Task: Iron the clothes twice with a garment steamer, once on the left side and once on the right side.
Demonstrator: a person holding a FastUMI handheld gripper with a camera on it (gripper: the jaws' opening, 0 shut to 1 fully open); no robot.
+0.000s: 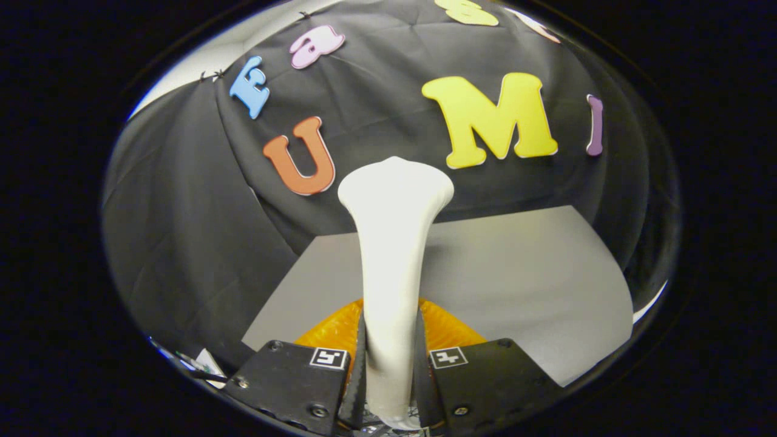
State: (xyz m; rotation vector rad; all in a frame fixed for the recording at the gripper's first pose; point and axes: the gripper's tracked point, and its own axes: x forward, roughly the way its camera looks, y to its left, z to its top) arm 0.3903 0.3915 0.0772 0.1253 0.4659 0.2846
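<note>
Gripper view, and the tool (390, 364) is clenched on the white steamer (391, 255), both fingers (291, 379) pressing its slim handle from either side, so the grip looks firm! The steamer runs straight out ahead between the fingers, its long axis in line with them, narrow at the grip and flaring to a broad head that rises well beyond the fingertips against the black cloth wall. Under the handle, just ahead of the fingers, an orange garment (331, 332) peeks out on both sides of the steamer, lying on the grey surface (534, 279). Most of that garment is hidden beneath the tool, so its full spread and which way it lies can't be told. Here's what the next move turns on: the steamer head sits out past the orange cloth and looks to be held above it, not on it, so by my reading the head has to come down and back toward the cloth before any pass can count. Whether the left or right side has been done, nothing here says. The worry is the head staying too high and only skimming air over the fabric.
</note>
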